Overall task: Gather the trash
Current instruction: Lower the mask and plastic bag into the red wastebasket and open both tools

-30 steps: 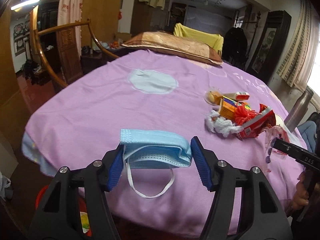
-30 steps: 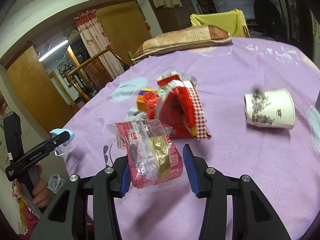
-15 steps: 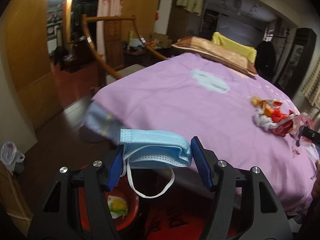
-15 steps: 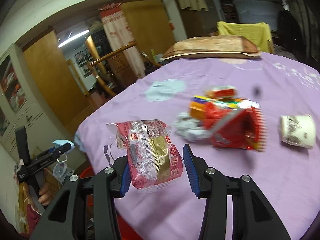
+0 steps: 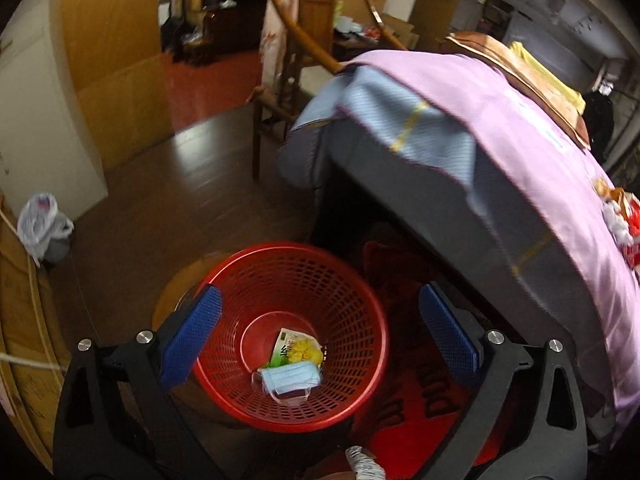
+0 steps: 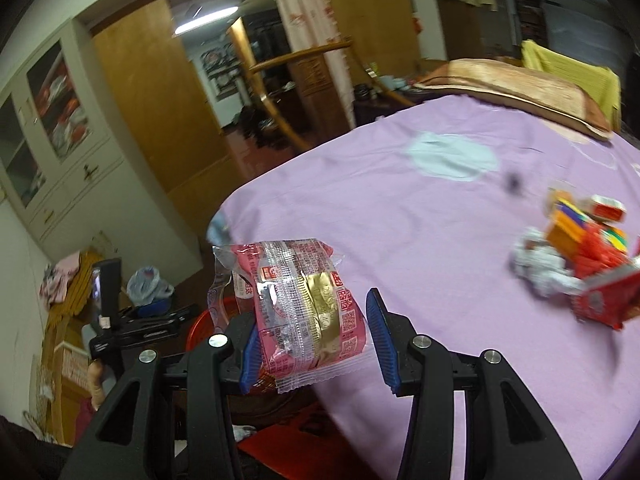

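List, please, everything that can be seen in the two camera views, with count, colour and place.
basket: one, red, on the floor beside the bed
face mask: one, light blue, in the basket
wrapper: one, green and yellow, at the basket's bottom
snack packet: one, pink, gold and clear, between the right fingers
trash pile: one heap, red, orange and white, on the bedcover
bedcover: one, purple
pillow: one, brown, at the bed's far end
plastic bag: one, white, on the floor by the wall
left gripper: one, black with blue pads, just opened wide above the basket, nothing between
right gripper: one, black with blue pads, holding the snack packet
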`<state>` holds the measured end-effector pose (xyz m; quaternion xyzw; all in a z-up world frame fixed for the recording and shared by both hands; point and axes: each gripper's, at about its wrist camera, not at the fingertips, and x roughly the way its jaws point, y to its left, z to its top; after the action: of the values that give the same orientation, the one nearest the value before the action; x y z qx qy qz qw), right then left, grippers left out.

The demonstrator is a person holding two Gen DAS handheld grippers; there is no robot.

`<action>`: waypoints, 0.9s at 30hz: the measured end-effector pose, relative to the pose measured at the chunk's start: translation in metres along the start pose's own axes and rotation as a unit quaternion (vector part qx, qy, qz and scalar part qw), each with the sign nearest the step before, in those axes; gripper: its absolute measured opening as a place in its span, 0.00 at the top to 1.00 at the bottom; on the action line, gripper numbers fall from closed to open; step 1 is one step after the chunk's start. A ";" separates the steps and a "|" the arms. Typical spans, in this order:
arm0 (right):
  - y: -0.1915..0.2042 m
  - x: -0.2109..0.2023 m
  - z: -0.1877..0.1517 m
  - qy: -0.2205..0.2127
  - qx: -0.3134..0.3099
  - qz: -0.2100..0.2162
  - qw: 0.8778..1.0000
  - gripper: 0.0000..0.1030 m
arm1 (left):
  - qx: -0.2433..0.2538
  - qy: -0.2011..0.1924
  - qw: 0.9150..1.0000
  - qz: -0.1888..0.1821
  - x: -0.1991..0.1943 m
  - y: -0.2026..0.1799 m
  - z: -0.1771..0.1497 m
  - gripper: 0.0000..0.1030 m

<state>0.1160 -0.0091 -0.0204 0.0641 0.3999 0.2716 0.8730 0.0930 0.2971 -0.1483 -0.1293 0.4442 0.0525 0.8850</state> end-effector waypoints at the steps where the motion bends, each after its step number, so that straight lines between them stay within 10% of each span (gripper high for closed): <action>1: 0.008 0.004 0.001 0.004 -0.006 0.003 1.000 0.54 | -0.006 -0.004 1.000 0.004 0.000 0.008 -0.001 0.07; 14: 0.131 0.119 0.008 0.108 -0.096 0.075 0.987 0.54 | -0.046 -0.036 0.994 0.095 -0.014 0.079 -0.013 0.07; 18: 0.154 0.151 0.008 0.131 -0.103 0.086 0.982 0.28 | -0.062 -0.035 0.992 0.102 -0.014 0.095 -0.013 0.07; 27: 0.157 0.162 0.009 0.141 -0.102 0.082 0.981 0.27 | -0.083 -0.030 0.991 0.100 -0.010 0.112 -0.016 0.07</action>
<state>0.1427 0.2095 -0.0702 -0.0315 0.4827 0.3876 0.7847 0.0512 0.4008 -0.1702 -0.1553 0.4223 0.1815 0.8744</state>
